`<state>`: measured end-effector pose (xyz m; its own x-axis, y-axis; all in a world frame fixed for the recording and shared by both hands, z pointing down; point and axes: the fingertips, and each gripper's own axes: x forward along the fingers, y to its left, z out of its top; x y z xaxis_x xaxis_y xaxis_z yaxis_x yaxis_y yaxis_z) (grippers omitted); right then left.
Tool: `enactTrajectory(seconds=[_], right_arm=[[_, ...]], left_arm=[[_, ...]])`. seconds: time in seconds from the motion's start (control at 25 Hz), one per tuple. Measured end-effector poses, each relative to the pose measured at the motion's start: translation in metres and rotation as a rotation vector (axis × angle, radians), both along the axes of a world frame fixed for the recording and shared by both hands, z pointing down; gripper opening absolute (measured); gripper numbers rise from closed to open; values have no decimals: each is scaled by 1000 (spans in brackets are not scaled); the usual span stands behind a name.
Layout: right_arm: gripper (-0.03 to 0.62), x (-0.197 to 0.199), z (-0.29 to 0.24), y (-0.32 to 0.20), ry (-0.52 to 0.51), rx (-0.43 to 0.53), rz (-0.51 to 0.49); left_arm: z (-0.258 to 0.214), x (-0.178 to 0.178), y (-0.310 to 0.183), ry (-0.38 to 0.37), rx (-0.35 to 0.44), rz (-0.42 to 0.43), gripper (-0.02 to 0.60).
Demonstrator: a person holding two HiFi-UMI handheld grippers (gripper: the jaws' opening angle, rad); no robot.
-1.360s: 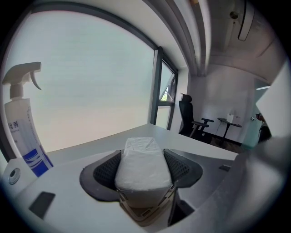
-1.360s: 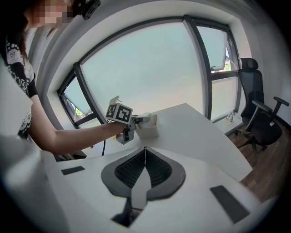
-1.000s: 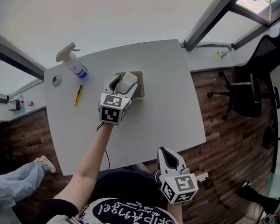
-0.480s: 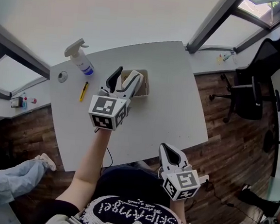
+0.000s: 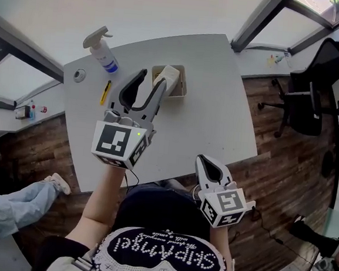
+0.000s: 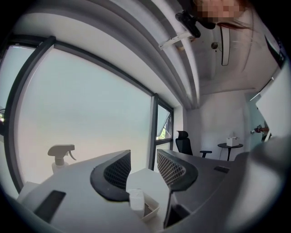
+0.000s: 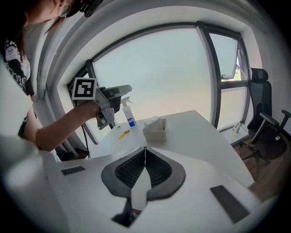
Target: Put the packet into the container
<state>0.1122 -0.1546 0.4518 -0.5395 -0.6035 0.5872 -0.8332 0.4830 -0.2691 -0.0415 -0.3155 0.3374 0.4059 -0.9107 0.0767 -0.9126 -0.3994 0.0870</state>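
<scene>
On the table point(image 5: 218, 112), the container point(image 5: 177, 95) is found ahead of and below the left gripper point(image 5: 152, 78), the nearer one, with the packet point(image 5: 170, 75) stood upright inside it, while those jaws, just now closing a little, are kept apart with nothing between them.

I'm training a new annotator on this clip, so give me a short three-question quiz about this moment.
1. True or false: the packet sits inside the container.
2. Which one is shut? A) left gripper B) right gripper
3. Fill in: between the left gripper's jaws there is ___.
Key: 1 true. 2 B. 3 nothing; those jaws have just been closing partway, yet they stand apart and empty.
</scene>
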Motion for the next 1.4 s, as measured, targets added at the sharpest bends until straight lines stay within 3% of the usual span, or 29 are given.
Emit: enactTrajectory(seconds=[0.2, 0.72, 1.08, 1.4], right_arm=[[15, -15, 5, -6, 10, 22, -44], [15, -55, 1, -5, -17, 48, -162], [15, -64, -4, -1, -15, 64, -194], [15, -62, -6, 3, -19, 71, -185]], left_arm=[[-9, -12, 35, 11, 3, -12, 178], [11, -19, 116, 31, -89, -45, 152], [39, -25, 154, 44, -178, -76, 121], [41, -24, 164, 50, -186, -77, 60]])
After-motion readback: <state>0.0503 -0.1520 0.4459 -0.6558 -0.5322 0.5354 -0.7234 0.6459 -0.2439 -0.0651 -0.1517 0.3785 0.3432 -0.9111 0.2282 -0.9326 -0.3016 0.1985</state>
